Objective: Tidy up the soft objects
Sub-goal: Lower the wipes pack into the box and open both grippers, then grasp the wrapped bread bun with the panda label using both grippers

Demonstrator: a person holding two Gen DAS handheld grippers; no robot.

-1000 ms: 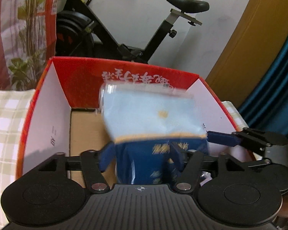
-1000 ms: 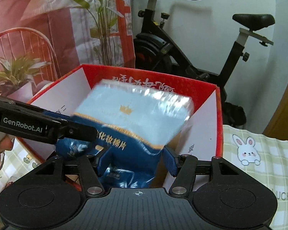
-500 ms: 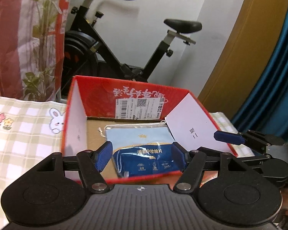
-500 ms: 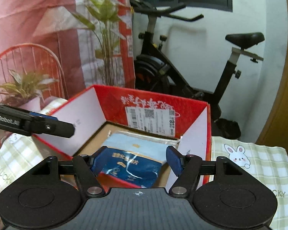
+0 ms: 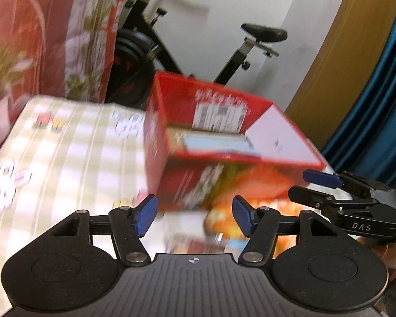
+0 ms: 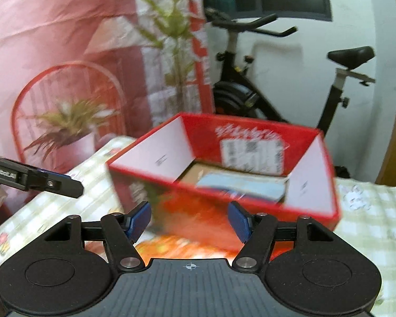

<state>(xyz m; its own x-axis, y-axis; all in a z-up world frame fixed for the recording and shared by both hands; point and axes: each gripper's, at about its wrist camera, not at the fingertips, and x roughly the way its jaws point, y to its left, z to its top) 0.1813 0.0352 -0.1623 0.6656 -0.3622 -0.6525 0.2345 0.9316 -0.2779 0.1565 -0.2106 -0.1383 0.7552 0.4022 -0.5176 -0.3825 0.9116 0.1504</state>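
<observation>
We find the left gripper (image 5: 194, 218) with its jaws apart and closing, nothing between the pads. Beyond it a red box (image 5: 187, 185) stands on the checked tablecloth (image 5: 66, 158), toward the table's far edge. A light-blue packet (image 6: 240, 185) lies flat inside on the box floor, near the right wall. We find the right gripper (image 6: 190, 220) likewise parted and empty. An exercise bike (image 6: 250, 84) stands behind the table.
</observation>
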